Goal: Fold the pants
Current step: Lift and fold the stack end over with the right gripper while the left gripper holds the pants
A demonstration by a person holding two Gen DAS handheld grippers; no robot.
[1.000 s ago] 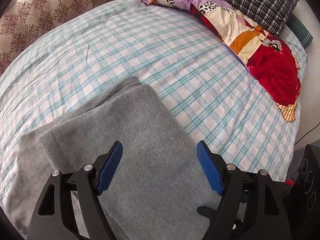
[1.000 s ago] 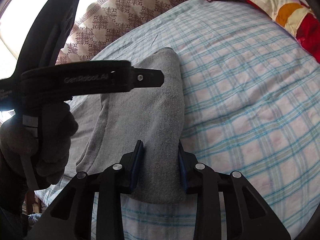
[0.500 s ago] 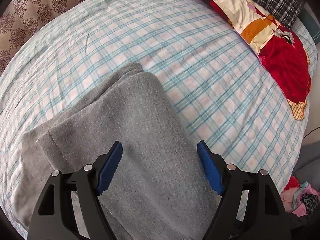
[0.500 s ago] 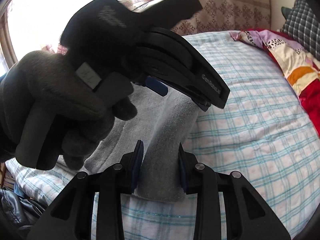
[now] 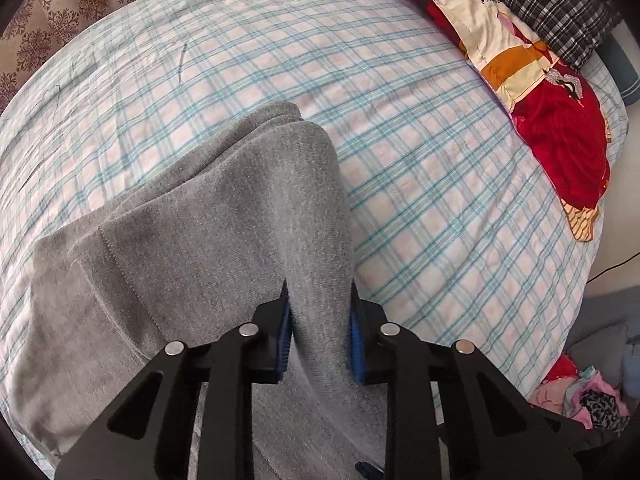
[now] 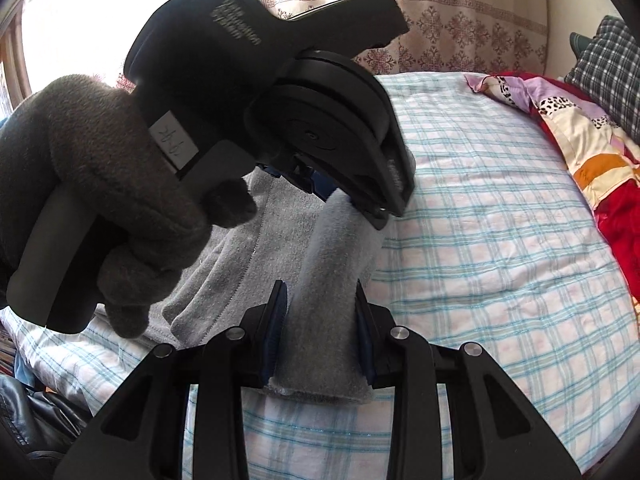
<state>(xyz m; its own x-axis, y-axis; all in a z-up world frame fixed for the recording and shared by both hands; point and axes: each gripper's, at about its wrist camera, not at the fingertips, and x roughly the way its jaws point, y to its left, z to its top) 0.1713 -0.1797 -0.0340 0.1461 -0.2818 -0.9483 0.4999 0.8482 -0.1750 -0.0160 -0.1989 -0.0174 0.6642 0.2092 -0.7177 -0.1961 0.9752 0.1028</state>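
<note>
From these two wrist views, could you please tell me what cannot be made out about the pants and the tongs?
- Left wrist view: the near end of the gray pants is hidden under the left tongs, whose jaws are closing on a raised fold.
- Right wrist view: the gloved hand covers much of the pants.
- Right wrist view: the right tongs hide the cloth edge they pinch.

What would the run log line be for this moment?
step: fold pants | left gripper: closing on pants | right gripper: shut on pants | surface: bed
</note>
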